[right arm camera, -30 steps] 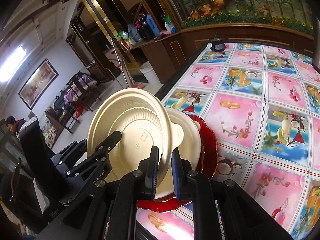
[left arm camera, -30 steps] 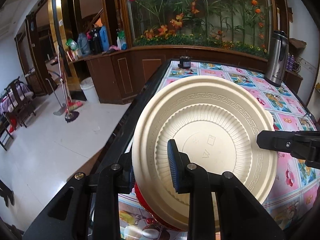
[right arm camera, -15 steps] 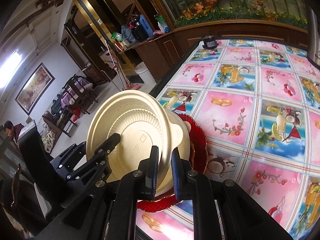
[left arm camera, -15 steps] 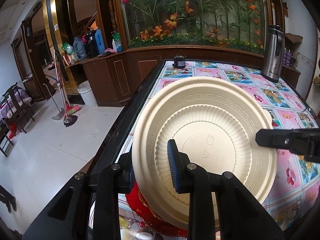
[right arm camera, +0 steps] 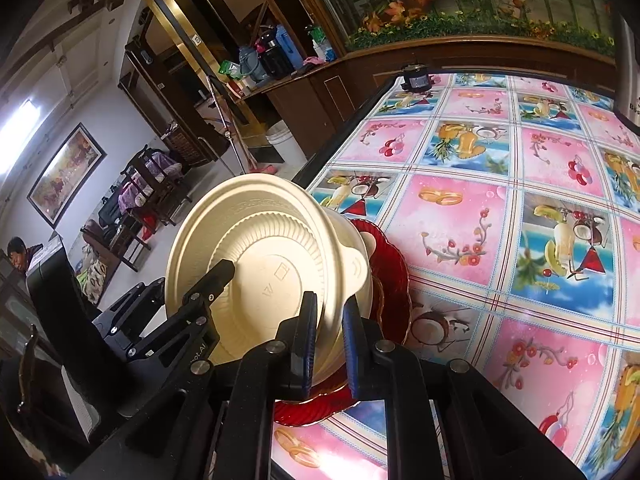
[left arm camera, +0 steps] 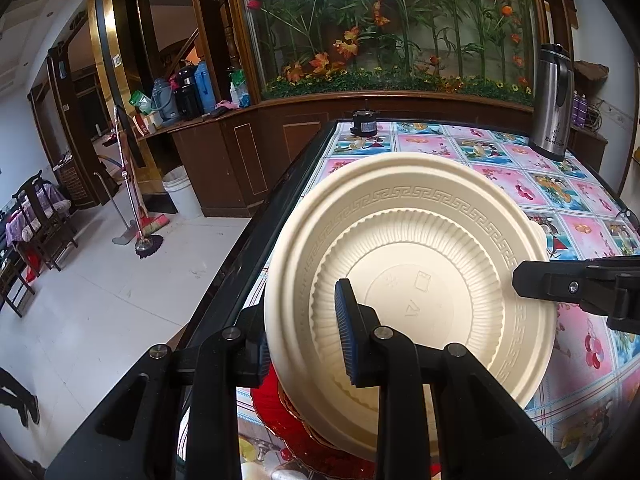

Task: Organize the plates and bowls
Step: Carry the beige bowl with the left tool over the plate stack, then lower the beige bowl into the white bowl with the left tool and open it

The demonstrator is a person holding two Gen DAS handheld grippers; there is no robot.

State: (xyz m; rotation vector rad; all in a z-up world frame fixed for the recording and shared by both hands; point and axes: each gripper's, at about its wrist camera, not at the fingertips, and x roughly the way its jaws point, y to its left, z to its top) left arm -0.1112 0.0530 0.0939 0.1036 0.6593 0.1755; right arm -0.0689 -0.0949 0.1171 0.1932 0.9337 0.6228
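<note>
Two grippers on one cream bowl (left arm camera: 412, 280): left gripper (left arm camera: 304, 340) is clamped on its rim at 7 o'clock, one pad behind the rim and one on the underside; right gripper (right arm camera: 328, 340) is clamped on the opposite rim near the tab handle, its arm entering the left view at 3 o'clock. Change over the last second: the bowl has tipped a bit further toward flat and slid over the red plate (right arm camera: 392, 280), so less of the second cream dish under it shows; both grips are unchanged. Read: this is the lowering phase of stacking, bowl upside down, base facing the cameras, not yet seated. The bowl hangs tilted above the stack at the table (right arm camera: 500, 208) edge, at 7 o'clock in the right view. Whether its lower rim already touches the stack I can't tell, since the fingers block that. Pose: both grippers come in low from 6 o'clock, roughly facing each other across the bowl, left one off the table edge over the floor. Next it likely needs levelling and centring before release; a skewed drop this close to the edge could slide off.
</note>
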